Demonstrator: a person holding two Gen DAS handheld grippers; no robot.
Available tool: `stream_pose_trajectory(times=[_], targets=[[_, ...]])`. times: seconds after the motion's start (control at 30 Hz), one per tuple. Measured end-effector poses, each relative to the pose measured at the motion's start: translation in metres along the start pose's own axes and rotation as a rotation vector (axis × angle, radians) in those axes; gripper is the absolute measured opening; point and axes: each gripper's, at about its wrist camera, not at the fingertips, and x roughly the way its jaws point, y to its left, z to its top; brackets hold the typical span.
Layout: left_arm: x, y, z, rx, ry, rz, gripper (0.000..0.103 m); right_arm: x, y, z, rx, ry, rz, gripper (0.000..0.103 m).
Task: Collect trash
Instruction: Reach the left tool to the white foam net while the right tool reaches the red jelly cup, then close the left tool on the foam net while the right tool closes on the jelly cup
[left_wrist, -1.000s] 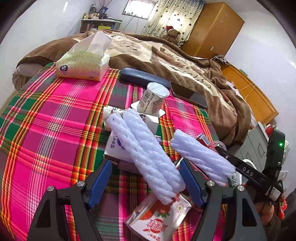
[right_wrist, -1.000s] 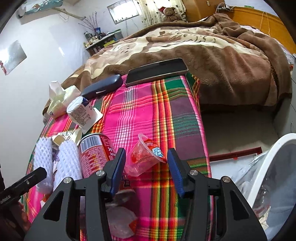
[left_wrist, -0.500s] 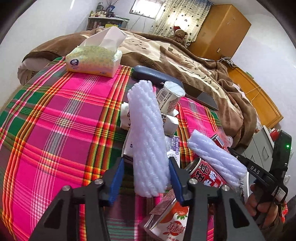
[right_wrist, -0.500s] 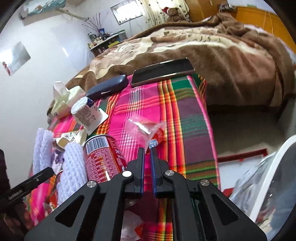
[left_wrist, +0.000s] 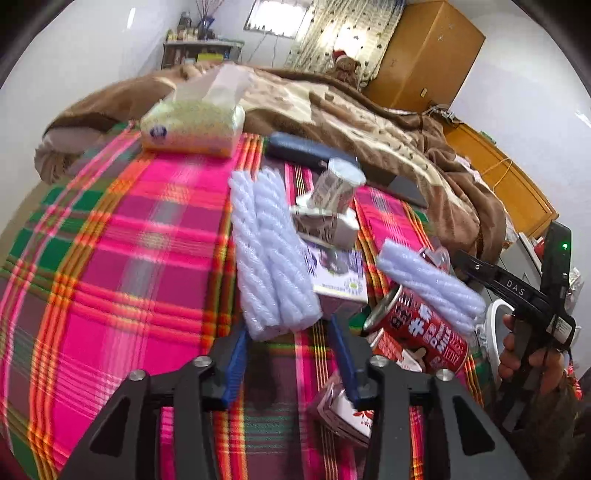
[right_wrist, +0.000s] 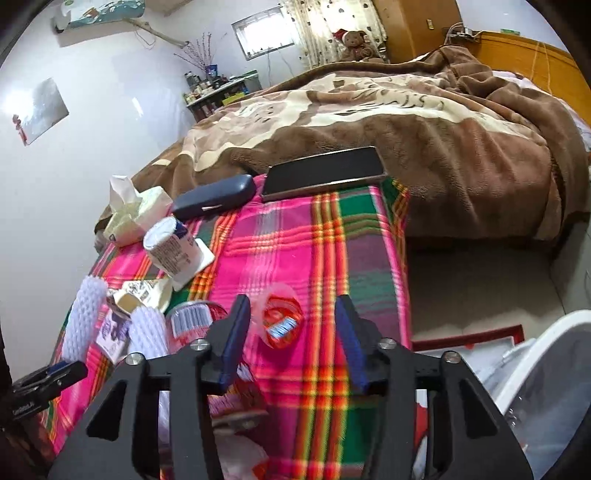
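Crumpled clear cup (right_wrist: 279, 322), red inside, lies on plaid cloth (right_wrist: 314, 236).

Home bedroom, bed (right_wrist: 369, 122), wardrobe (left_wrist: 424, 55), curtains (left_wrist: 343, 26)

The right gripper (right_wrist: 291, 332) hovers over the plaid blanket (right_wrist: 314, 251) with jaws opening around, not touching, a crushed clear plastic cup (right_wrist: 280, 317), a red can (right_wrist: 192, 319) at nine o'clock, a phone (right_wrist: 325, 173) at twelve
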Motion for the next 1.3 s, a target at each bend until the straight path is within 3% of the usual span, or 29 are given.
stream_pose_trajectory(times=[0.03,0.07,0.4,0.63,0.73,0.8,1.03,1.13,1.3], targets=[[-0.001,-0.001,0.002,0.008,-0.008,0.011,0.061,0.003,0.001,0.001,-0.009,0.011,0.003,0.049],[0.000,0.000,0.004,0.008,-0.011,0.020,0.064,0.008,0.003,0.002,-0.015,0.021,0.004,0.050],[0.022,0.028,0.018,-0.066,0.007,0.076,0.065,0.033,0.000,0.002,0.000,0.111,0.082,0.050],[0.038,0.041,0.025,-0.087,0.031,0.121,0.068,0.034,0.002,0.000,0.011,0.117,0.114,0.050],[0.045,0.040,0.027,-0.071,0.046,0.137,0.068,0.030,0.002,-0.001,0.010,0.119,0.114,0.047],[0.050,0.038,0.028,-0.044,0.061,0.158,0.068,0.025,0.000,-0.001,0.015,0.102,0.120,0.040],[0.058,0.027,0.026,0.047,0.051,0.228,0.068,0.017,-0.001,-0.007,0.015,0.091,0.127,0.038],[0.060,0.020,0.021,0.119,0.041,0.283,0.064,0.008,-0.004,-0.011,0.012,0.065,0.097,0.037],[0.054,0.026,0.021,0.094,0.031,0.284,0.043,-0.003,-0.011,-0.016,0.029,0.044,0.081,0.036]])
